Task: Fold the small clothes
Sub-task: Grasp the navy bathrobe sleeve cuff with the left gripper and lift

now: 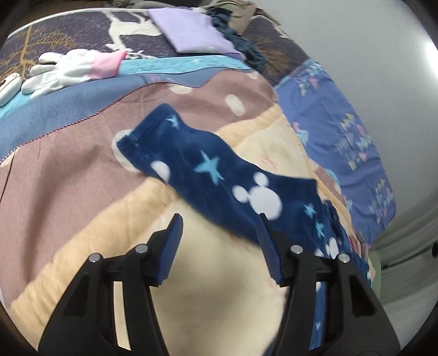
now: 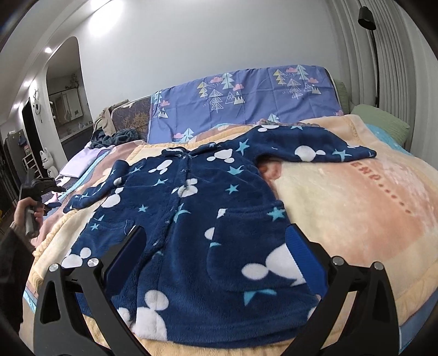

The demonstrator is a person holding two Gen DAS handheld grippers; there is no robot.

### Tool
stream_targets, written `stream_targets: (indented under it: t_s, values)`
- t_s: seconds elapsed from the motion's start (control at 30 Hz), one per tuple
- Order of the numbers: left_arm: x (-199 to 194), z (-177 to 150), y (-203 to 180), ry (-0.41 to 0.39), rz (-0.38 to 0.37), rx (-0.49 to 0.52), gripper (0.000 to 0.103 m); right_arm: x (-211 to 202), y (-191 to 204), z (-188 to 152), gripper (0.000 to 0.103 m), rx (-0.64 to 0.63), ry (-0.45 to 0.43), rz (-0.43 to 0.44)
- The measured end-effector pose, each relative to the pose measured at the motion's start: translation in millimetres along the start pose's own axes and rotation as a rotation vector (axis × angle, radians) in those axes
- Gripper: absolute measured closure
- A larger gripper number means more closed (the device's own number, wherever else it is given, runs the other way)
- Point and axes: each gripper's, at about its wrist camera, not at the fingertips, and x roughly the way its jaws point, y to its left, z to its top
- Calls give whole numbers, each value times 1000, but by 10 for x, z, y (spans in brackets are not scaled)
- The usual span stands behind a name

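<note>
Place: you are in a home bedroom.
Bed: a plush blanket [image 2: 342, 191] covers it, with a purple tree-print sheet [image 2: 246, 101] draped behind.
Laundry: a heap of clothes [image 2: 115, 137] lies by the far edge.
Side room: an arched doorway [image 2: 65, 90] opens onto what may be a washroom.
Corner: a floor lamp [image 2: 368, 19].

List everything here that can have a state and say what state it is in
blue fleece robe: spread flat, front up, buttoned, unfolded
robe's left sleeve: stretched out on the blanket
left gripper: open, nothing between the fingers
right gripper: open over the hem, not gripping
lilac cloth: folded
</note>
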Motion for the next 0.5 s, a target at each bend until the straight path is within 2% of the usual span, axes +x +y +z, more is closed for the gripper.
stream_targets:
  t_s: [0.2,0.5]
  values:
    - [296,196,310,22,58,-89,48,85,-28,19,1,-1,9,-6]
    - [622,335,573,70,30,-228,48,132,-18,27,1,-15,9,-15]
